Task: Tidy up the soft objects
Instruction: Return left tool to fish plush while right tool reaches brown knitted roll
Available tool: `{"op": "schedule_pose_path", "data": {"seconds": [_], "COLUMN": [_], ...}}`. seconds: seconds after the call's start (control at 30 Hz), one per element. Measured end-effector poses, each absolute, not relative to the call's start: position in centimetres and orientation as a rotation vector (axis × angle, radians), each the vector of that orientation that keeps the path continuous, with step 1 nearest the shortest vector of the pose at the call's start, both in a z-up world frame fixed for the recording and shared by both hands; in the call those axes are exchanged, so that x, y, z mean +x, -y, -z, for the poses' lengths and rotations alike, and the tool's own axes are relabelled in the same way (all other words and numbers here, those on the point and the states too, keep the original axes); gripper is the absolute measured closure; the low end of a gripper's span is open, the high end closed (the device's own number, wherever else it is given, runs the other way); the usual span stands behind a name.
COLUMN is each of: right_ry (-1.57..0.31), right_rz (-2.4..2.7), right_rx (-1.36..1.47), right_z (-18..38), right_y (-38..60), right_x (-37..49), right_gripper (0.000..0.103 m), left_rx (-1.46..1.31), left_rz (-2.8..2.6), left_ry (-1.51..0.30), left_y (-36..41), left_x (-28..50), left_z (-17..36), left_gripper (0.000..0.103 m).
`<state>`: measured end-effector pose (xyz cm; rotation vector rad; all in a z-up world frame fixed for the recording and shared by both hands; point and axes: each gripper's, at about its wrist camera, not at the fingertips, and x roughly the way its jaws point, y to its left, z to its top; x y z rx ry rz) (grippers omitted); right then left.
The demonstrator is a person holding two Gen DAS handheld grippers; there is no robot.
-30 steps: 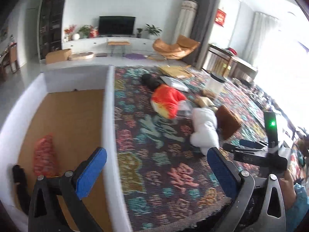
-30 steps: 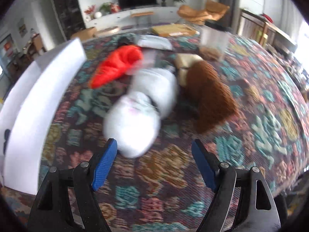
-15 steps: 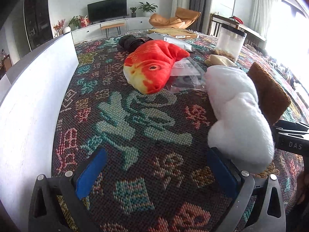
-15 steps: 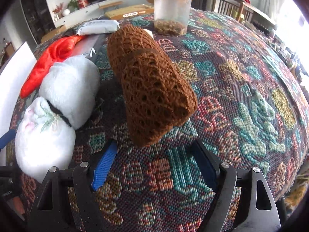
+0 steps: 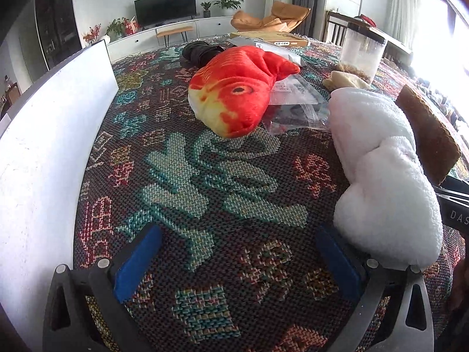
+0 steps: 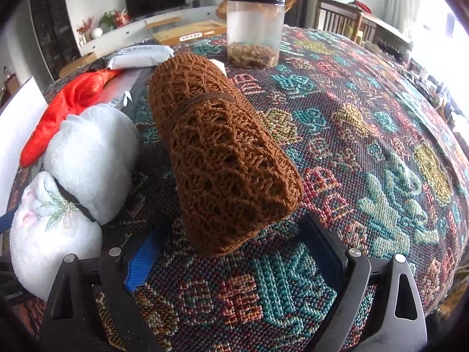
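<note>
A red and yellow plush fish (image 5: pixel 234 88) lies on the patterned cloth (image 5: pixel 211 193), ahead of my open, empty left gripper (image 5: pixel 237 261). A white plush (image 5: pixel 384 170) lies right of it, its near end by my right fingertip (image 5: pixel 337 261). In the right wrist view the white plush (image 6: pixel 73 176) is at the left and the fish (image 6: pixel 67 108) is behind it. A brown knitted roll (image 6: pixel 222 152) lies straight ahead. My right gripper (image 6: pixel 234 255) is open, its pads on either side of the roll's near end.
A white box wall (image 5: pixel 44 146) runs along the left. A clear jar with a black lid (image 6: pixel 255 29), a grey pouch (image 6: pixel 140 55), a flat cardboard box (image 6: pixel 187 33), clear plastic bags (image 5: pixel 296 102) and a black item (image 5: pixel 202 52) lie farther back.
Both grippers moved forward and lower over the cloth. The fish and the white plush grew larger in the left view. The brown roll now reaches between my right pads.
</note>
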<state>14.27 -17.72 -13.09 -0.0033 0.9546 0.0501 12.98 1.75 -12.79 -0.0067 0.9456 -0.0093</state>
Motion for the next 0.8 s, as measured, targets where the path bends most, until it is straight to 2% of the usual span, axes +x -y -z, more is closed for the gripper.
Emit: {"op": "schedule_pose_path", "data": {"seconds": [0.8], "right_ry": [-0.948], "right_rz": [-0.048], "right_rx": [-0.001], "right_z": [13.1], "right_y": [17.75], "right_x": [14.2], "right_gripper": [0.007], "left_rx": [-0.007], "left_rz": [0.009], "left_ry": [-0.945], "left_y": [-1.75], "left_x": [12.97], "left_z": [12.78], "left_gripper": [0.0]}}
